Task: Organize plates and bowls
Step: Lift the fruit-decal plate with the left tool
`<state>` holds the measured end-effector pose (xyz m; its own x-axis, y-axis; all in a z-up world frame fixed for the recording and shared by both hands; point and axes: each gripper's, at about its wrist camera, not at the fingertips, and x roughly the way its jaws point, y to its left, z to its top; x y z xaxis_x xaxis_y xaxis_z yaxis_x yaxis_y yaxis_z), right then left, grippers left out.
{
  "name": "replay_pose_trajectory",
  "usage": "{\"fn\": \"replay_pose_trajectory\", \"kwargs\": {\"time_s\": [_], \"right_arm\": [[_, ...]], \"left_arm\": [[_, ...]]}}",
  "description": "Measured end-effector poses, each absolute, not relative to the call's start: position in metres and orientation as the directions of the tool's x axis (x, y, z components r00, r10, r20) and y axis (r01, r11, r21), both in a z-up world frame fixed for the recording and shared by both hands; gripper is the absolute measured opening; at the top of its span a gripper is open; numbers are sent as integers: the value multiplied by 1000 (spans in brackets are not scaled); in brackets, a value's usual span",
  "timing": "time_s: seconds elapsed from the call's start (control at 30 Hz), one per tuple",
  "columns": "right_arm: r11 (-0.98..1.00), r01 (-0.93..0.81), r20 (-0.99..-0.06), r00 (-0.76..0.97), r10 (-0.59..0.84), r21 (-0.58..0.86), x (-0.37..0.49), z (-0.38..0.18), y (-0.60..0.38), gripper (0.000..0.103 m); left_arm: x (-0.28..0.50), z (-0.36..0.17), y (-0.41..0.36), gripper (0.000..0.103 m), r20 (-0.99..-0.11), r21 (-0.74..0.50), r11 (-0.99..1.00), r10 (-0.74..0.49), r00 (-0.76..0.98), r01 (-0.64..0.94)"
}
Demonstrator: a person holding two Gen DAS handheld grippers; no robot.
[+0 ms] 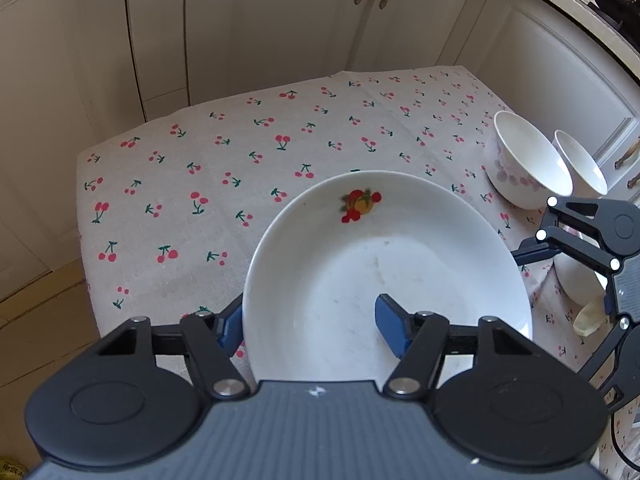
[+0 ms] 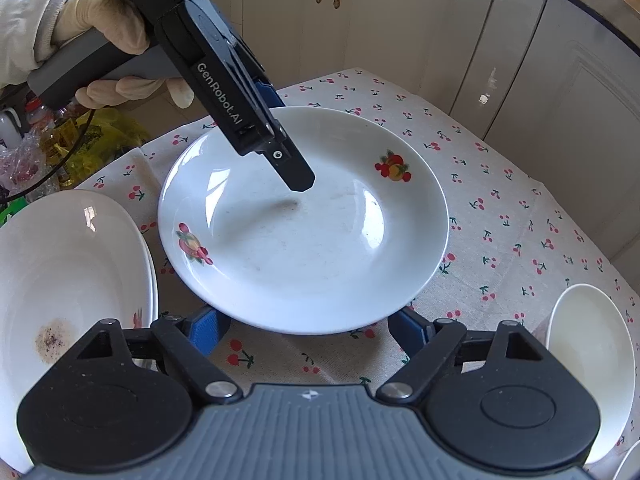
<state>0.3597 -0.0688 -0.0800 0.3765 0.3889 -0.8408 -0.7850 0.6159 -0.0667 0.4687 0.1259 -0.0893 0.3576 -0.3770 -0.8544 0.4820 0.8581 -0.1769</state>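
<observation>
A white plate (image 1: 384, 264) (image 2: 304, 240) with fruit decals lies on the cherry-print tablecloth (image 1: 240, 168). My left gripper (image 1: 308, 312) (image 2: 286, 140) straddles its rim: one blue pad sits just outside the edge, and the other finger (image 2: 298, 178) hangs low over the plate's floor. A gap shows between that finger and the rim. My right gripper (image 2: 308, 322) (image 1: 520, 254) stands open at the opposite rim, its blue fingertips tucked under the overhanging edge on either side.
A stack of white plates (image 2: 68, 272), the top one stained, lies left of the right gripper. White bowls stand nearby (image 1: 528, 160) (image 1: 580, 164) (image 2: 592, 360). A gloved hand (image 2: 100, 12) holds the left gripper. Bags and bottles (image 2: 80, 140) crowd beyond the table's left edge; cabinets stand behind.
</observation>
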Motion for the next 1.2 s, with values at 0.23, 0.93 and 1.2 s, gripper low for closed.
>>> {"fn": "replay_pose_trajectory", "kwargs": {"time_s": [0.23, 0.93, 1.2], "right_arm": [[618, -785, -843, 363, 396, -48, 361, -81, -69, 87], [626, -778, -850, 366, 379, -55, 365, -81, -63, 98], [629, -775, -844, 375, 382, -60, 363, -81, -62, 97]], "left_arm": [[470, -90, 125, 65, -854, -174, 852, -380, 356, 494], [479, -92, 117, 70, -854, -144, 831, -378, 357, 537], [477, -93, 117, 70, -854, -134, 827, -376, 360, 546]]}}
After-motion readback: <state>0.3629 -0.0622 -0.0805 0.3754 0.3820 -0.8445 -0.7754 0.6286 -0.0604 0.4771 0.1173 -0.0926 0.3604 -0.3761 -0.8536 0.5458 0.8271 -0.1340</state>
